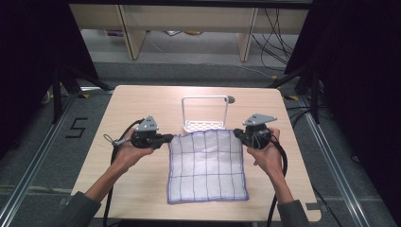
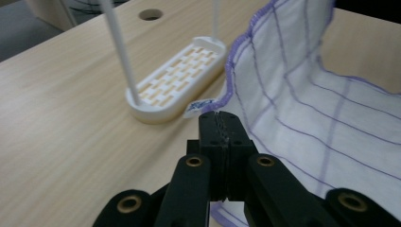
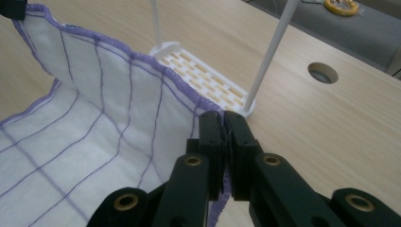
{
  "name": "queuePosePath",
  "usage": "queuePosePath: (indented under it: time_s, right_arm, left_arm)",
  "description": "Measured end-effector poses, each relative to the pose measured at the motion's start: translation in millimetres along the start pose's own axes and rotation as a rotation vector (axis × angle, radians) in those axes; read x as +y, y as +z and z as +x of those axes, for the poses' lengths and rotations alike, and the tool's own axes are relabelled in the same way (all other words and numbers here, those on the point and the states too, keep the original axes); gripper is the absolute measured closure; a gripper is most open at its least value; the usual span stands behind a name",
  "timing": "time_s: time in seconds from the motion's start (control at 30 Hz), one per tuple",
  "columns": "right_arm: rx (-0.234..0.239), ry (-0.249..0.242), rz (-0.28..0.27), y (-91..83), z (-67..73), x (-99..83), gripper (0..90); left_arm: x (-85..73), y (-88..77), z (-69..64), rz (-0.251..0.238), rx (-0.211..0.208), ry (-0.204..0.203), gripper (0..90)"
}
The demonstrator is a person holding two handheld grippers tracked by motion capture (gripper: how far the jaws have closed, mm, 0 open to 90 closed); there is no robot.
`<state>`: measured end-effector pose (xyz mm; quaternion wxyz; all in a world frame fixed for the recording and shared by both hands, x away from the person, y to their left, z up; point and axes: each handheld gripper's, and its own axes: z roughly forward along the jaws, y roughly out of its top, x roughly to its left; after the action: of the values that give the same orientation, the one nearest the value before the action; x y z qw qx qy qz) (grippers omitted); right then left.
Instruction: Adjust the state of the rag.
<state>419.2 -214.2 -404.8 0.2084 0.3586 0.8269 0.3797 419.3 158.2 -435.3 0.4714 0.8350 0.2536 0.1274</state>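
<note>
**Operator:** Report the current state of the cloth.

**Inspector:** The white cloth (image 1: 207, 165) with the purple grid lies on the surface (image 1: 142, 189), near edge flat, far edge raised. The left gripper (image 1: 166, 138) holds the far left corner and the right gripper (image 1: 238, 134) holds the far right corner. In each gripper view the fingers are clamped tight on the purple hem, with fabric pinched between the pads.

**Operator:** Where is the rack relative to the cloth?

**Inspector:** The white rack (image 1: 206, 124) stands just beyond the raised edge, its slotted base on the surface and its thin rail arched above it. The cloth does not touch the rail.

**Operator:** Which steps are complete?

**Inspector:** Judging from the frames: both corners are secured and the far edge is clear of the surface. That is the early part of the work.

**Operator:** What remains?

**Inspector:** Probably lifting the rest of the cloth, carrying it over the rail, draping it, and releasing both corners. The near half has not yet left the surface.
</note>
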Motion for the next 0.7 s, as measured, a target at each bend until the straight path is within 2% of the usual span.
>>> queuePosePath:
  time_s: [0.1, 0.13, 0.2, 0.23, 0.3, 0.33, 0.4, 0.43, 0.47, 0.5, 0.53, 0.57, 0.6, 0.63, 0.67, 0.7]
  right_arm:
    - [0.007, -0.019, -0.019, -13.1, 8.7, -14.2, 87.1]
    - [0.018, -0.010, -0.008, -16.8, 13.0, -17.9, 87.1]
    - [0.018, -0.035, 0.002, -24.3, 21.0, -24.4, 87.1]
    - [0.019, -0.050, -0.003, -25.8, 23.0, -27.0, 87.1]
    - [0.043, -0.034, 0.021, -29.4, 32.6, -34.9, 87.1]
    - [0.046, -0.059, 0.023, -30.7, 35.4, -40.0, 87.1]
    - [0.067, -0.077, 0.029, -30.3, 40.6, -48.7, 87.0]
    - [0.059, -0.067, 0.041, -31.2, 44.2, -54.0, 87.0]
    - [0.060, -0.084, 0.051, -31.1, 46.2, -59.9, 87.0]
    - [0.063, -0.076, 0.062, -31.2, 48.3, -63.6, 86.9]
    - [0.064, -0.083, 0.065, -31.2, 48.8, -67.8, 86.9]
    - [0.076, -0.066, 0.066, -31.8, 50.3, -73.0, 86.9]
    - [0.071, -0.071, 0.063, -32.6, 50.8, -76.3, 86.9]
    - [0.071, -0.058, 0.075, -33.4, 52.1, -78.9, 86.8]
    - [0.067, -0.065, 0.067, -33.1, 52.4, -80.9, 86.8]
    - [0.068, -0.059, 0.082, -34.0, 53.6, -83.5, 86.8]
  left_arm:
    - [-12.1, -9.6, -16.8, -0.003, -0.022, 0.020, 88.7]
    - [-16.1, -12.4, -22.0, -0.004, -0.030, 0.022, 88.7]
    - [-24.3, -18.1, -31.2, 0.007, -0.031, 0.038, 88.7]
    - [-28.9, -20.2, -35.5, 0.011, -0.040, 0.036, 88.7]
    - [-39.4, -22.1, -46.1, 0.014, -0.054, 0.035, 88.7]
    - [-42.1, -23.3, -48.9, 0.031, -0.064, 0.044, 88.7]
    - [-49.6, -23.6, -56.7, 0.038, -0.075, 0.044, 88.6]
    - [-53.6, -22.9, -61.0, 0.040, -0.087, 0.044, 88.6]
    - [-55.7, -22.6, -63.9, 0.044, -0.092, 0.042, 88.6]
    - [-58.6, -21.0, -68.2, 0.037, -0.101, 0.041, 88.6]
    - [-60.6, -20.6, -72.0, 0.056, -0.099, 0.066, 88.6]
    - [-61.6, -20.2, -73.3, 0.070, -0.099, 0.084, 88.6]
    - [-63.2, -18.6, -76.5, 0.059, -0.107, 0.060, 88.6]
    - [-63.2, -19.3, -76.8, 0.077, -0.118, 0.070, 88.6]
    - [-63.9, -18.2, -80.4, 0.069, -0.119, 0.072, 88.6]
    - [-64.6, -18.0, -82.9, 0.077, -0.119, 0.075, 88.6]
